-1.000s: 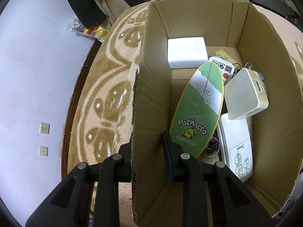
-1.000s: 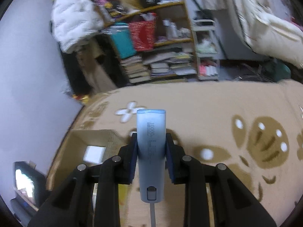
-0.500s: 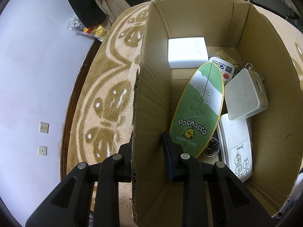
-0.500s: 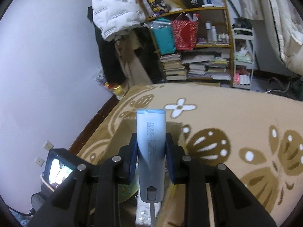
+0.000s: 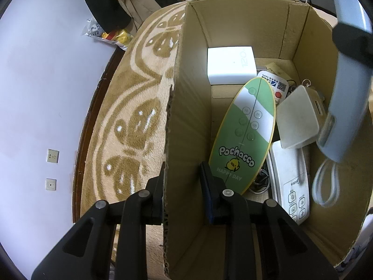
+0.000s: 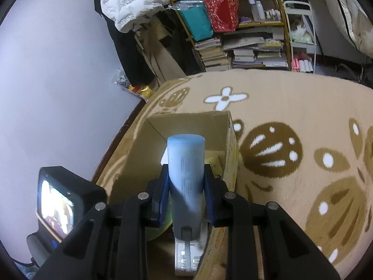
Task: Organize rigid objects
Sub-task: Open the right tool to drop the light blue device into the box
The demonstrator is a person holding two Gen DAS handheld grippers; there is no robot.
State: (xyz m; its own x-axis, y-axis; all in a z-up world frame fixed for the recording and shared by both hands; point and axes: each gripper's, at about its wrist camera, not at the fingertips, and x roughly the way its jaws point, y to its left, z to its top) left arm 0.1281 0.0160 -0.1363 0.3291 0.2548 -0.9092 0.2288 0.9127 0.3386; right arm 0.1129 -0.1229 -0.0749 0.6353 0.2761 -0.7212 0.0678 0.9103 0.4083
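While the left tool point(image 5: 181, 186) was clamped on the near left wall of the cardboard box point(image 5: 186, 116), one finger outside and one inside, the right tool point(image 6: 185, 196) gripped a pale blue power bank point(image 6: 185, 163) between its two fingers. In the left wrist view the power bank point(image 5: 345, 98) hung tilted over the right side of the open box, its lower end inside the box above the things there, and a white looped cable point(image 5: 325, 182) dangled from that end. The box stood on a tan carpet point(image 5: 130, 121) with brown leaf shapes.

Inside the box a green and white oval board point(image 5: 244, 135) marked "Pochacco" leaned lengthwise. A white square block point(image 5: 229, 64) lay at the far end. A flat white square device point(image 5: 297, 120) rested tilted to the right of the board, partly over a white remote point(image 5: 289, 182) with buttons. A small white card with a red spot point(image 5: 275, 84) showed behind the board.

In the right wrist view a bookshelf point(image 6: 244, 35) with stacked books stood beyond the carpet, and a small lit screen point(image 6: 58, 207) sat at the lower left.
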